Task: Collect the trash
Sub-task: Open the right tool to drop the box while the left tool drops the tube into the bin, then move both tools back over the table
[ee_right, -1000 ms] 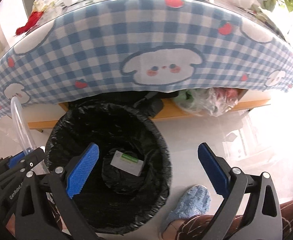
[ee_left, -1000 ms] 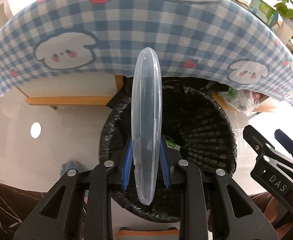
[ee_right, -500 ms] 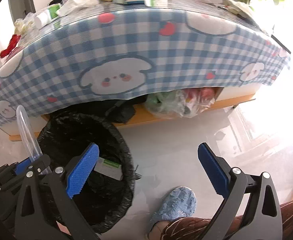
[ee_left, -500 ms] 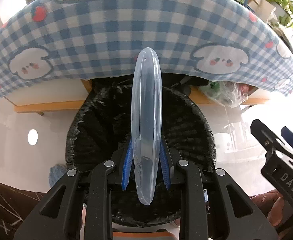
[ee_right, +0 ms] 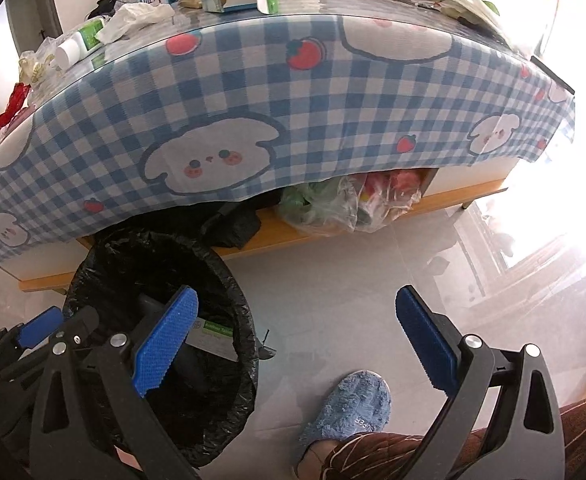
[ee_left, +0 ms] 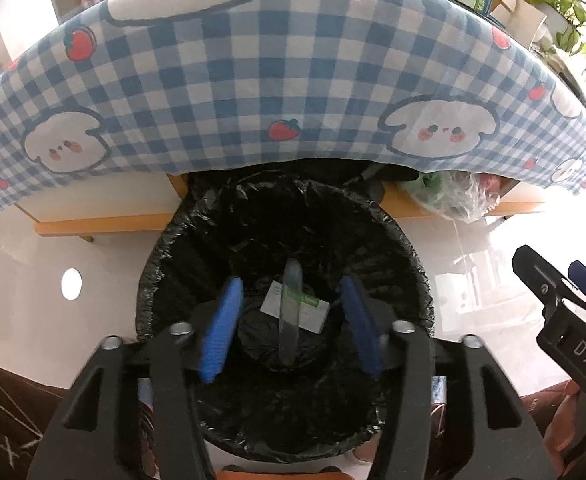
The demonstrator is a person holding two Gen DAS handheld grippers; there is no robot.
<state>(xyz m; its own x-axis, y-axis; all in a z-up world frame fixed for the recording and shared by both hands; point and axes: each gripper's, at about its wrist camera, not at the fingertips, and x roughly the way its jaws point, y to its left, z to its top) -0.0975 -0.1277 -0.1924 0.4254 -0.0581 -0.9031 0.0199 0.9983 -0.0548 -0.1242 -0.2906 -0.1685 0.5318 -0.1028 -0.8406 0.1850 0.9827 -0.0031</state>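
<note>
While our left gripper (ee_left: 291, 320) hangs over the bin (ee_left: 413, 264), its jaws are opening and the clear plastic lid (ee_left: 289, 312) sits between them, edge-on, with neither blue pad touching it. It looks like it's dropping free: already below the pads, down inside the black liner, in front of a white-and-green carton (ee_left: 309, 308) at the bottom. Its long axis runs away from us along the jaw line. Judgement: release is essentially done, nothing left to grip here.

Our right gripper (ee_right: 293, 340) has jaws wide, nothing in them, hovering over bare floor just right of the bin. The right hand is nearer the remaining trash: crumpled tissue (ee_right: 133, 20), a small white bottle (ee_right: 73, 46), cartons and wrappers on the desk (ee_right: 333, 92), up and ahead of both grippers.

In the way: the checked tablecloth overhang, a plastic bag (ee_right: 341, 208) stuffed on the shelf under the desk, and a person's blue slipper (ee_right: 349, 404) beside the bin. We need to lift clear of the bin rim before reaching for the desk.
</note>
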